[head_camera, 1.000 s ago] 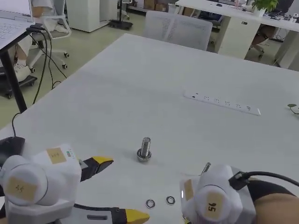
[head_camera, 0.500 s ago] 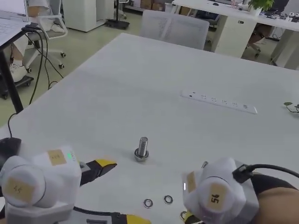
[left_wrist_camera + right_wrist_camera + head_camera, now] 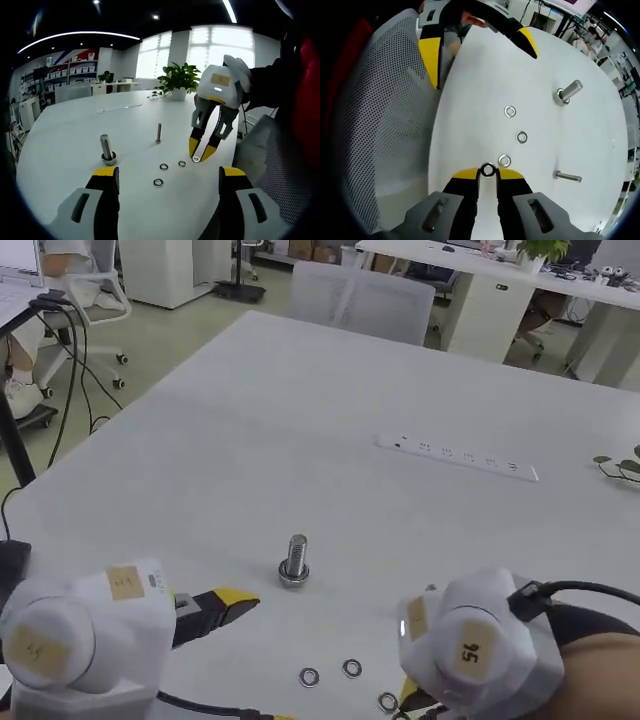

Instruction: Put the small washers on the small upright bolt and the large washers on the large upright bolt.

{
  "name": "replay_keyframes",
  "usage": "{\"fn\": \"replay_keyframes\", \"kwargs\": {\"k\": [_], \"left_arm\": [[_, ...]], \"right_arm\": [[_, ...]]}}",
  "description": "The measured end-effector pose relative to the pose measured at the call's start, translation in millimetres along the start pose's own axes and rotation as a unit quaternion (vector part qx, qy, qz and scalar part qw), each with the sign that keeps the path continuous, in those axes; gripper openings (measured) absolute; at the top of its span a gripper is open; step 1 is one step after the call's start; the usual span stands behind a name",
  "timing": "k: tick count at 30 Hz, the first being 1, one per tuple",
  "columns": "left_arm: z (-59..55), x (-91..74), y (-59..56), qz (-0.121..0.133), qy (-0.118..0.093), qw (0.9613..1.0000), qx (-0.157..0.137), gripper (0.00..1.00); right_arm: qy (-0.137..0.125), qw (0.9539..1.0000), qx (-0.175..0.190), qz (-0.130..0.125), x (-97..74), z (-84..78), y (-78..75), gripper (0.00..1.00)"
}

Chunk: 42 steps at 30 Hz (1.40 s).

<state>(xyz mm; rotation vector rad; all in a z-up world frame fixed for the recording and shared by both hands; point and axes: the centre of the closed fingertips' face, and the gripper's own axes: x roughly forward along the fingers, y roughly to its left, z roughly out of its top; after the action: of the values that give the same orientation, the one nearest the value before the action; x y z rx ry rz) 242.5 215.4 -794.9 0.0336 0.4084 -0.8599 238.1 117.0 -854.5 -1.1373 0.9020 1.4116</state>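
Observation:
The large bolt stands upright on the white table, ringed at its base. The thin small bolt stands beyond it. Three loose washers lie between them: one, a second and a third. In the head view two washers lie apart, and another lies by the right gripper's tips. My right gripper is shut on a washer, low over the table. My left gripper is open and holds nothing, a little back from the washers.
A white power strip lies across the far middle of the table. Plant leaves reach in at the right edge. An office chair stands behind the far edge, with desks beyond it. The near table edge runs just behind both grippers.
The head camera has drifted, sliding everything slightly left. The right gripper has edged a little to the right of the washers, and a washer now shows at its tips. The left gripper has barely moved.

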Motion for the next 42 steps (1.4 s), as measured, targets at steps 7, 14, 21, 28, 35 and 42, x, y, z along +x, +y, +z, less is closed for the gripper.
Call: {"fn": "replay_keyframes", "kwargs": {"k": [7,14,21,28,35,42], "left_arm": [[-0.4,0.6,-1.0,-0.006,0.002,1.0,0.003,0.81],[0.9,3.3,-1.5,-0.014,0.004,0.9999,0.006,0.81],[2.6,6.9,-2.4,-0.023,0.004,0.9997,0.01,0.82],[2.1,8.1,-2.5,-0.028,0.004,0.9995,0.011,0.82],[1.8,10.0,-3.0,-0.033,0.004,0.9994,0.011,0.81],[0.4,11.3,-2.0,-0.034,0.006,0.9993,0.01,0.81]], "right_arm": [[-0.002,1.0,0.008,-0.003,-4.6,0.3,-2.0,0.14],[-0.01,0.9997,0.019,-0.005,-13.6,1.4,-5.3,0.14],[-0.014,0.9994,0.03,-0.012,-22.2,0.4,-10.5,0.14],[-0.011,0.9992,0.036,-0.016,-27.4,-2.9,-16.1,0.14],[-0.006,0.9989,0.039,-0.025,-36.6,-8.2,-28.3,0.14],[-0.005,0.9982,0.047,-0.039,-48.2,-13.2,-46.7,0.14]]}}
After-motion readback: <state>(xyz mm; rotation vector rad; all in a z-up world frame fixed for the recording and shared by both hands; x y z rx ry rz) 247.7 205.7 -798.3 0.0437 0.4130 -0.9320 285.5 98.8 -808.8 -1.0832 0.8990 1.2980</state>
